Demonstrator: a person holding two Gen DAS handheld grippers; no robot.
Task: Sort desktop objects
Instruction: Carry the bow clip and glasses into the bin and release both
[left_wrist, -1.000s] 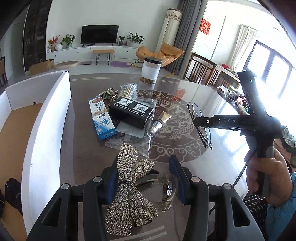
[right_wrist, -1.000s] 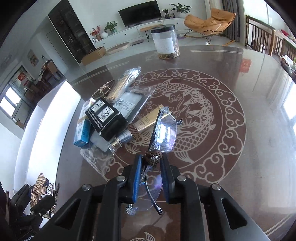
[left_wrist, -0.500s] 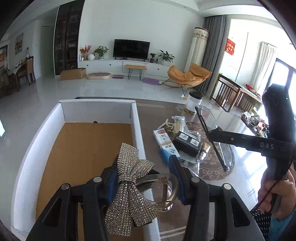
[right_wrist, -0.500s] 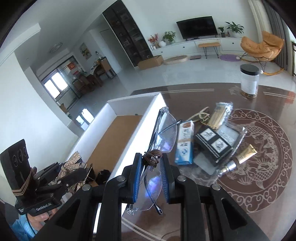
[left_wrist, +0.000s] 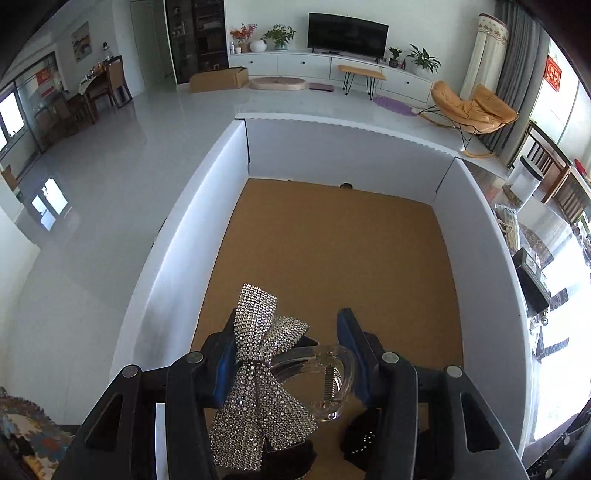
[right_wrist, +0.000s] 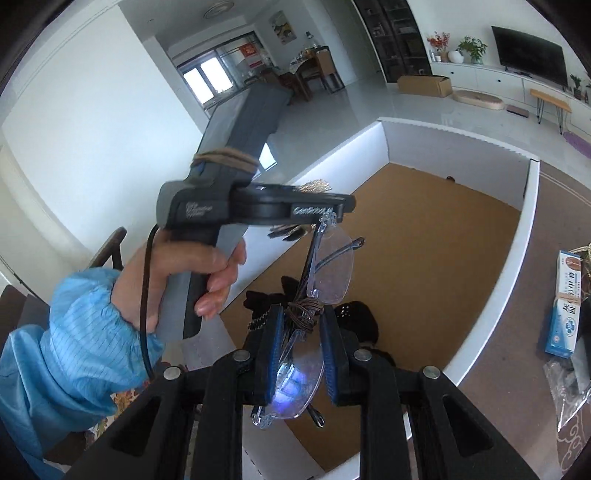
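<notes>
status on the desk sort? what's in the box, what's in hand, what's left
Done: dark items already lie in the box. In hand: left gripper holds the rhinestone bow clip and right gripper holds the glasses, both over the box, neither released. Left: toothpaste box and black box on the table.

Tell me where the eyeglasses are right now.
Right wrist view: the eyeglasses are clamped in the right tongs, above the white box, beside the left tongs.

The dark patterned tabletop (right_wrist: 524, 354) carries a white-walled box (right_wrist: 517, 266) with a brown floor. To the right of the box lie a blue-and-white carton (right_wrist: 567, 306) and a clear plastic bag (right_wrist: 569, 391); farther right stands what looks like a black box (left_wrist: 532, 280).
</notes>
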